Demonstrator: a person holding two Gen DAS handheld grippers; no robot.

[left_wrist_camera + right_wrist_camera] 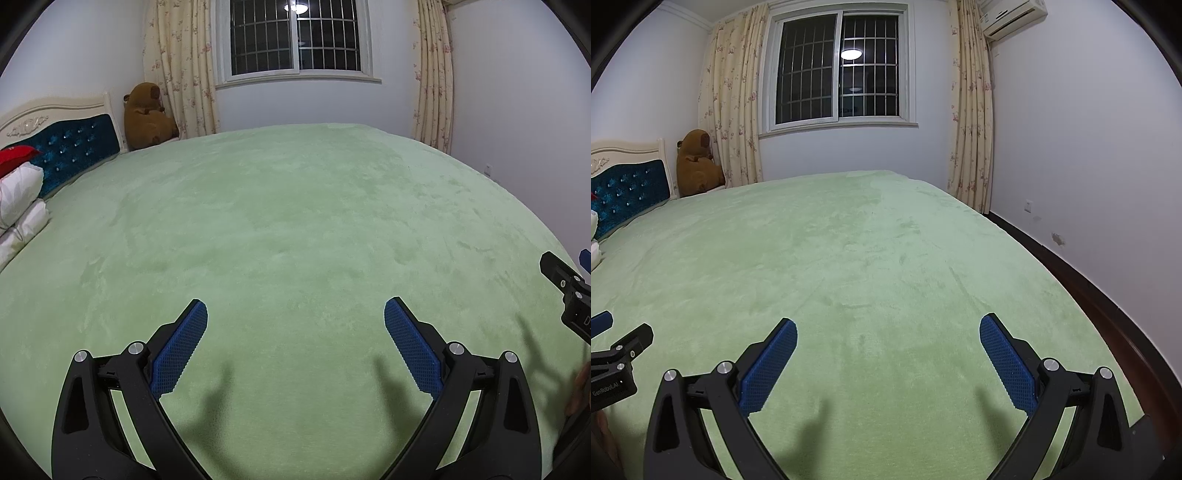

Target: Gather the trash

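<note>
No trash shows in either view. A bed with a pale green plush cover (295, 229) (849, 266) fills both views. My left gripper (295, 314) hovers low over the near part of the cover, open, with nothing between its blue pads (181, 345). My right gripper (888, 328) hangs beside it over the same cover, also open and holding nothing. The right gripper's black body (569, 295) shows at the right edge of the left wrist view. The left gripper's body (620, 354) shows at the left edge of the right wrist view.
A blue tufted headboard (74, 147) and white pillows (20, 206) with a red item (14, 157) lie at the left. A brown plush toy (147, 118) sits in the far left corner. A barred window (838, 70) and curtains are behind. A dark floor strip (1089, 295) runs along the bed's right side.
</note>
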